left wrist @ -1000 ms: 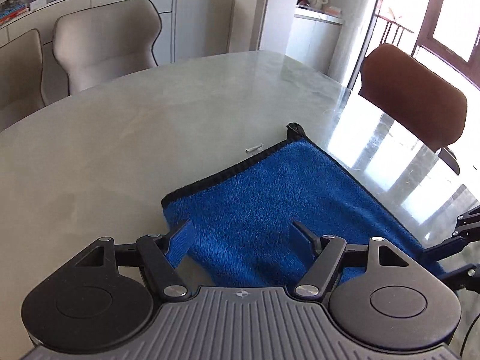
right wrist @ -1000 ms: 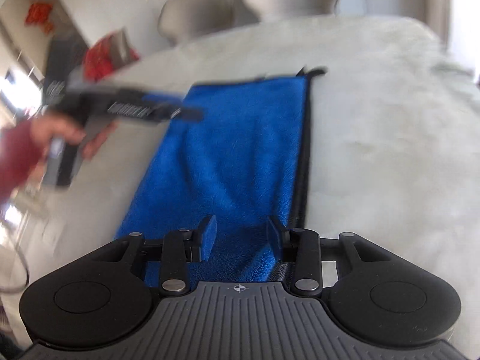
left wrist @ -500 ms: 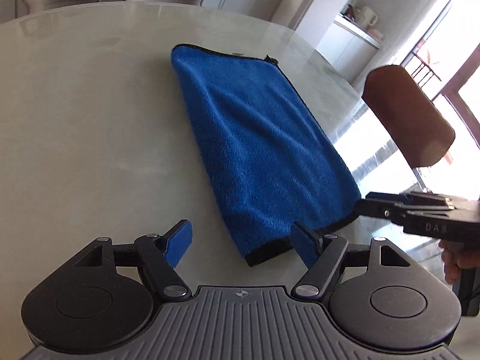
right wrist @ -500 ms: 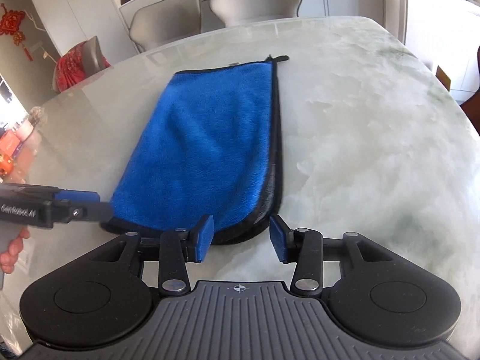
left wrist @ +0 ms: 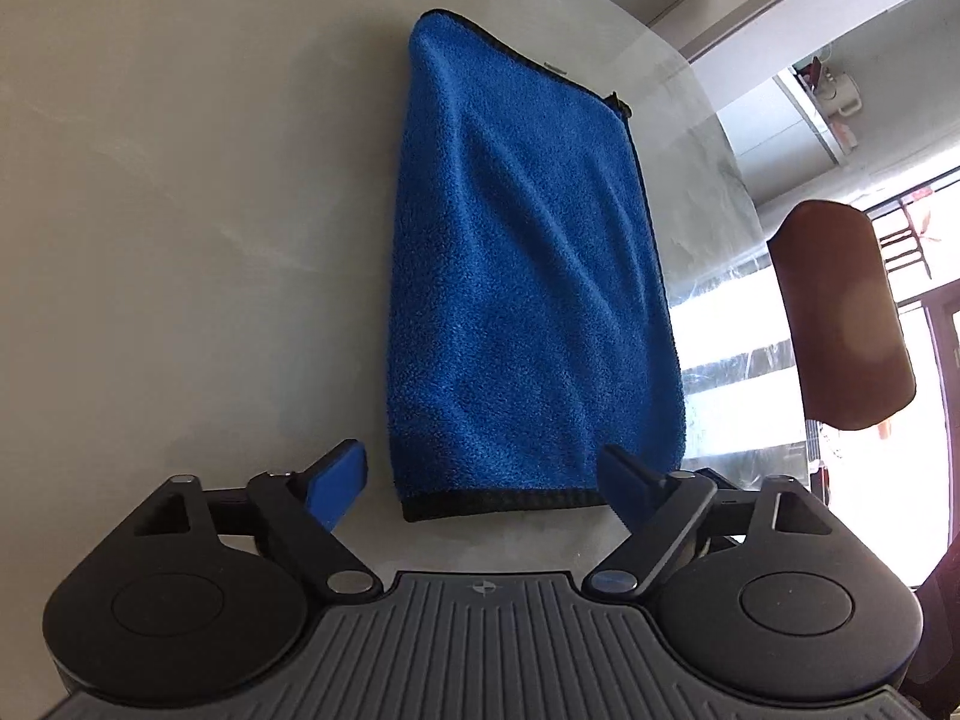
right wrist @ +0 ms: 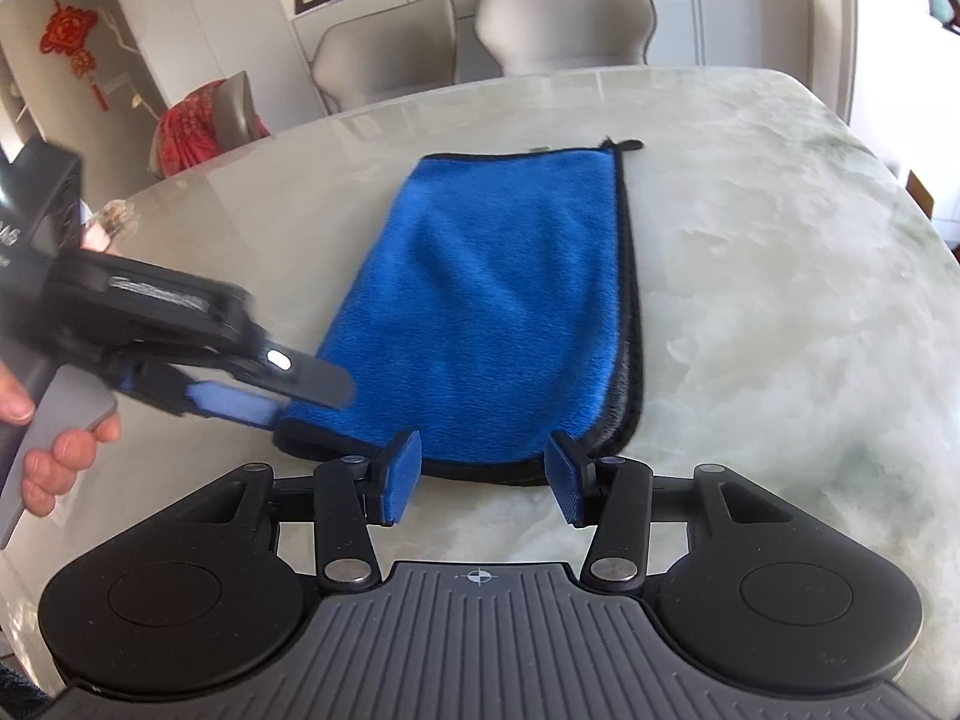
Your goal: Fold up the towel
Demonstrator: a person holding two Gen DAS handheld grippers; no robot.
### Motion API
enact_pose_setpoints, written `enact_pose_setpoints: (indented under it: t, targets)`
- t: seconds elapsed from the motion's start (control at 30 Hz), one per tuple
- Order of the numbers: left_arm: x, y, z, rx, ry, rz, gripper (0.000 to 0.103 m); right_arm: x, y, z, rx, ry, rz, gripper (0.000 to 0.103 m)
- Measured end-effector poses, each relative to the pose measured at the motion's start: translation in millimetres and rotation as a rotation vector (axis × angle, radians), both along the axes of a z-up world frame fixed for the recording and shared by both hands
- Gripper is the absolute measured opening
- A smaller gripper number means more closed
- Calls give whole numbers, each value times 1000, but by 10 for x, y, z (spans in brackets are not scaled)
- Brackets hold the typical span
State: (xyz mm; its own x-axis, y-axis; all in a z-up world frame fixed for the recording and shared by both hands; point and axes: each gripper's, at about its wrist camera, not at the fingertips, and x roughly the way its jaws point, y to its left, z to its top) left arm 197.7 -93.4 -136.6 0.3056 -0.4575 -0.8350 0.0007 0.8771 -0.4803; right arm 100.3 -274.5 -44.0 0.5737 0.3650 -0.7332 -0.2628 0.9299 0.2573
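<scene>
Now the left gripper [left wrist: 483, 474] and right gripper [right wrist: 483, 468], both spread and empty, are hanging just short of the blue fleece towel [right wrist: 498, 324], which has been laid folded lengthwise on the pale marble table [right wrist: 780, 300]; another fold seems due.

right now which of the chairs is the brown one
The brown chair at the table's edge by the bright window. The two chairs along the far side, beyond the blue towel, are pale grey-beige.
</scene>
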Motion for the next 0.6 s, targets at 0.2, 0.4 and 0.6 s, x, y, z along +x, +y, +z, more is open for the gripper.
enact_pose_setpoints:
  t: [0.2, 0.4, 0.6]
  targets:
    - [51, -18, -9, 29, 10, -31, 9, -32, 239, 17, -64, -58, 132, 49]
    - [104, 24, 90, -21, 34, -13, 9, -77, 523, -20, -127, -162, 313, 57]
    - [170, 36, 278, -57, 13, -22, 9, 8, 716, -191, -262, -220, 357, 57]
